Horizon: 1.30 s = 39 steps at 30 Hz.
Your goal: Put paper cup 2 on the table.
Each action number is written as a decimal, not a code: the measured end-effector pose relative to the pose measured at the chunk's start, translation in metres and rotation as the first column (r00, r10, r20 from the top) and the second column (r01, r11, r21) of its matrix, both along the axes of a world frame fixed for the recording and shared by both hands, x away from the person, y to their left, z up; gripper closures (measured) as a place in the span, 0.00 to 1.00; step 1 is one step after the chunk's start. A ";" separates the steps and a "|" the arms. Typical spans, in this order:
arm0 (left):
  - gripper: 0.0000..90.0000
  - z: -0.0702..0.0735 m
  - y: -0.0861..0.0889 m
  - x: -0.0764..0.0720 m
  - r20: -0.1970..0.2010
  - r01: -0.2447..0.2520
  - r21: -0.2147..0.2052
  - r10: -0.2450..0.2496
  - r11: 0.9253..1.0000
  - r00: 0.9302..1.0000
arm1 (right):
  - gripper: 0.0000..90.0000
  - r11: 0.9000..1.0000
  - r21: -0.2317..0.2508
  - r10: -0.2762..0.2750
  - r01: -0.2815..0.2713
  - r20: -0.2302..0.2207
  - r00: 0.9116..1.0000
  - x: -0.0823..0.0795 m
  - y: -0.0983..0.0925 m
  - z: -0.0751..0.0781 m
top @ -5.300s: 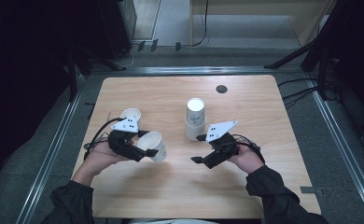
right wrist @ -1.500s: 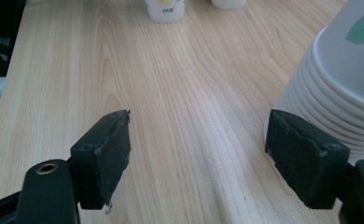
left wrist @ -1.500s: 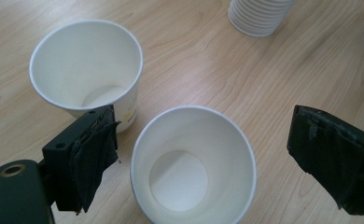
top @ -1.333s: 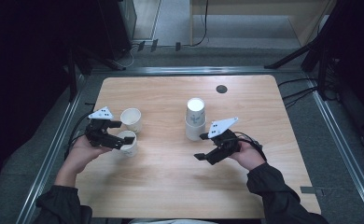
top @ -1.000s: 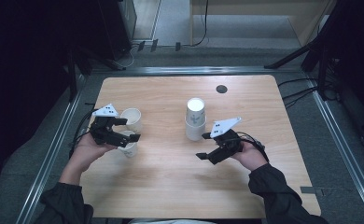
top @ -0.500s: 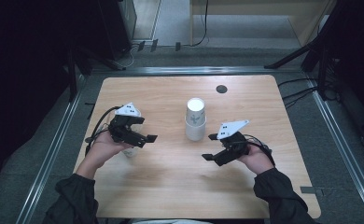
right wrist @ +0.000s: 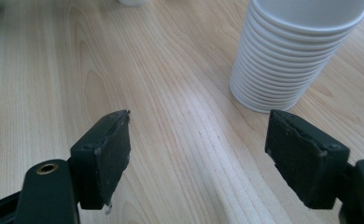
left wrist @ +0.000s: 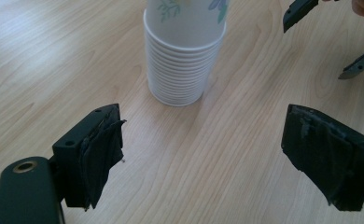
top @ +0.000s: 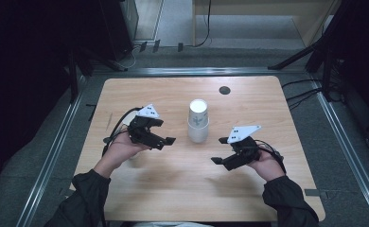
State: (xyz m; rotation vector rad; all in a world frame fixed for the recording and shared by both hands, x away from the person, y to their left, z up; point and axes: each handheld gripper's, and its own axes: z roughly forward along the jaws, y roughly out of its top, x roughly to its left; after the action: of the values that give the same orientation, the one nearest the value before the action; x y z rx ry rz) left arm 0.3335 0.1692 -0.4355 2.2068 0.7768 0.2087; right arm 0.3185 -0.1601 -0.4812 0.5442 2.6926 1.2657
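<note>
On the wooden surface (top: 173, 189), a stack of paper cups (top: 197, 121) is placed upside down near the centre. The left claw (top: 166, 140) is seen at its 9 o'clock, empty, jaws wide but just closing slightly. The right claw (top: 219, 151) is held at 4 o'clock, open, nothing gripped.

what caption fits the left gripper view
Open left tongs face an upside-down stack of paper cups on the wooden table.

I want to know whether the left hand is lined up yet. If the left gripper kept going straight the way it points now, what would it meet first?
Most likely the stack of paper cups: it stands ahead of the open, empty left gripper, slightly left of centre between the jaws, with bare table before it.
</note>
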 end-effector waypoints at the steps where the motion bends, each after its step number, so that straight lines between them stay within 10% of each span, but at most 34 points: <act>1: 0.14 -0.001 -0.004 0.000 0.002 0.007 -0.001 -0.007 1.000 1.000 | 0.25 1.000 0.000 -0.002 0.002 0.004 1.000 0.000 -0.001 0.000; 16: 0.14 -0.004 -0.048 -0.016 0.028 0.059 -0.035 -0.058 0.998 0.998 | 0.25 1.000 0.004 -0.023 0.023 0.006 1.000 -0.005 -0.010 0.001; 29: 0.14 -0.022 -0.072 -0.030 0.029 0.146 0.002 -0.146 0.989 0.989 | 0.25 1.000 -0.013 -0.003 0.003 0.003 1.000 -0.005 -0.005 -0.002; 39: 0.15 -0.040 -0.077 -0.027 0.032 0.118 0.050 -0.120 0.992 0.992 | 0.25 0.999 -0.045 0.003 -0.003 -0.001 1.000 -0.006 -0.002 -0.006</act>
State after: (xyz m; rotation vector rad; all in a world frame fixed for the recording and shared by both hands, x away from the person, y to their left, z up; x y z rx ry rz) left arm 0.3065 0.0924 -0.4751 2.2809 0.6250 0.2081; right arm 0.3122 -0.1622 -0.4876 0.5355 2.7164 1.2029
